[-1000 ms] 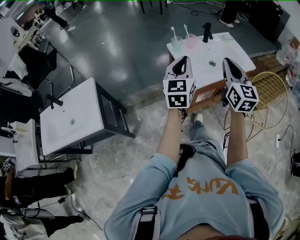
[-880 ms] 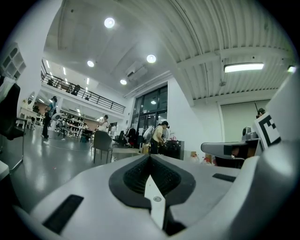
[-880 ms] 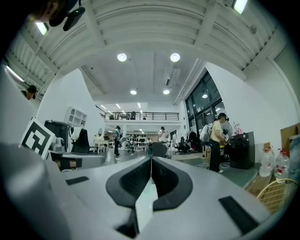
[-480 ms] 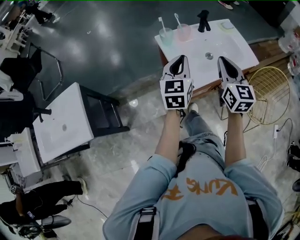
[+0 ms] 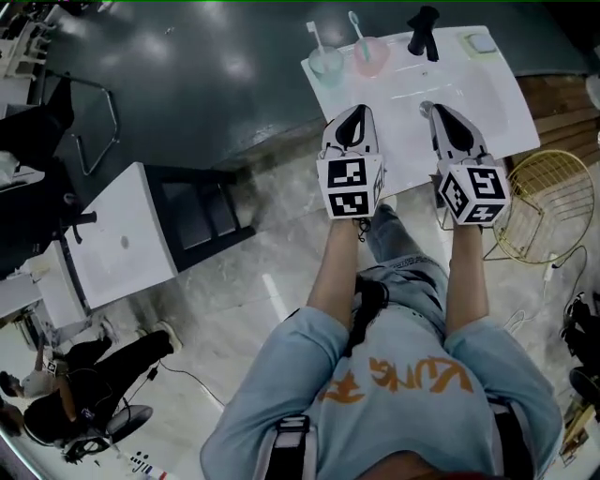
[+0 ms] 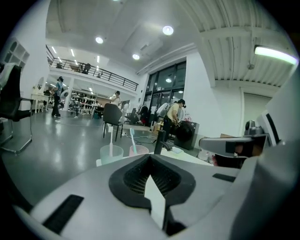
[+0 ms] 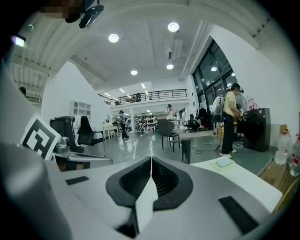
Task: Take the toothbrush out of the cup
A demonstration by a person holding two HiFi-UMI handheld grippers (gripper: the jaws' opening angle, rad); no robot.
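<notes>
I hold my left gripper (image 5: 352, 114) and right gripper (image 5: 437, 112) side by side over the near part of the white basin-top surface (image 5: 497, 103), both well apart from the cups. My left jaws are pressed together with nothing between them. My right jaws are closed too, and empty.

At the far left corner of the surface stands a translucent pale green plastic cup (image 5: 325, 66) with a white toothbrush (image 5: 313, 36) standing in it. Just beside it on the right, a translucent pink plastic cup (image 5: 369, 58) holds a pale teal toothbrush (image 5: 356, 26). A black tap (image 5: 424, 28) stands further right. A gold wire basket (image 5: 542, 202) sits on the floor by the surface's right side.
</notes>
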